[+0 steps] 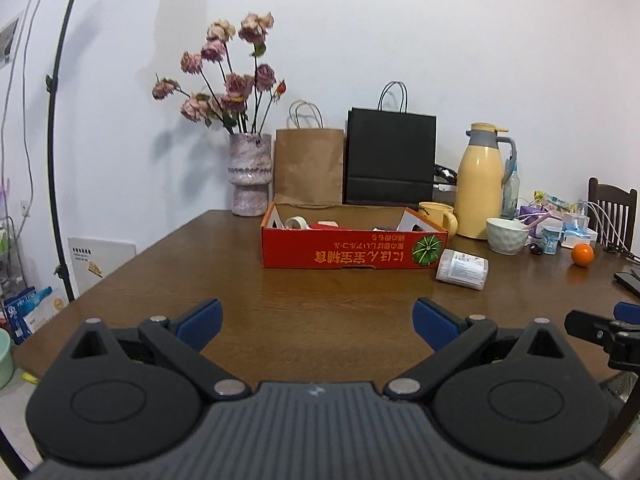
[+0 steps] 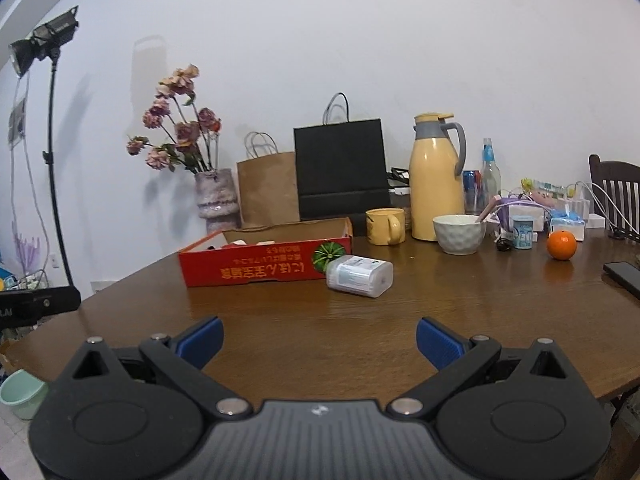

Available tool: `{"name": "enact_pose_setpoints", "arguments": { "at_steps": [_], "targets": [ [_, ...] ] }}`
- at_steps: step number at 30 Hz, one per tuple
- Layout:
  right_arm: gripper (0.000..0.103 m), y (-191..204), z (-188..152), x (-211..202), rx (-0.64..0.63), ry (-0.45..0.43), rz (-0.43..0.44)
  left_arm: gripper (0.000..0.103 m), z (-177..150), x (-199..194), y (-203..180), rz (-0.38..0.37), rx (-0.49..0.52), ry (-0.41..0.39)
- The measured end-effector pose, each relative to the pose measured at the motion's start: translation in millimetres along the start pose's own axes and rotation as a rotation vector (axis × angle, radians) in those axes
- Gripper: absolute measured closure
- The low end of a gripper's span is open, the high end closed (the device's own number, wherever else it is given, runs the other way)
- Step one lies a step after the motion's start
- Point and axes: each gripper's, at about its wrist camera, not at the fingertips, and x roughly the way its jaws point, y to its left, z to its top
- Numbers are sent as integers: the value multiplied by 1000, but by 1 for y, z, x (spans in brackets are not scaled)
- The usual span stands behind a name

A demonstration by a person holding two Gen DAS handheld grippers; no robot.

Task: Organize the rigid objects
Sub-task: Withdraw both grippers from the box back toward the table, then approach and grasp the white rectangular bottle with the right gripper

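Note:
A red cardboard box [image 1: 352, 250] with a pumpkin print stands on the brown table [image 1: 320, 304]; a tape roll [image 1: 296, 223] and other small items lie inside. The box also shows in the right wrist view [image 2: 256, 266]. A clear plastic container with a white label [image 1: 462, 269] lies on its side just right of the box, also in the right wrist view [image 2: 359, 275]. My left gripper [image 1: 318, 324] is open and empty above the table's near edge. My right gripper [image 2: 320, 340] is open and empty, well short of the container; part of it shows in the left wrist view [image 1: 604, 330].
Along the back stand a vase of dried roses [image 1: 250, 174], a brown paper bag [image 1: 309, 164], a black bag [image 1: 390, 160], a yellow mug [image 2: 386, 226], a yellow thermos [image 2: 436, 178] and a white bowl [image 2: 459, 234]. An orange [image 2: 561, 245], a phone [image 2: 624, 276] and clutter lie at right.

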Motion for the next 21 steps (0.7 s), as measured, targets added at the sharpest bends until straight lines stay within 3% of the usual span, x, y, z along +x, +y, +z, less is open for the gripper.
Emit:
{"name": "enact_pose_setpoints", "arguments": {
  "at_steps": [7, 15, 21],
  "targets": [
    [0, -23, 23, 49, -8, 11, -31, 0, 20, 62, -18, -50, 0, 32],
    [0, -49, 49, 125, -35, 44, -45, 0, 50, 149, -50, -183, 45, 70],
    [7, -63, 68, 196, -36, 133, 17, 0, 55, 219, -75, -253, 88, 165]
  ]
}}
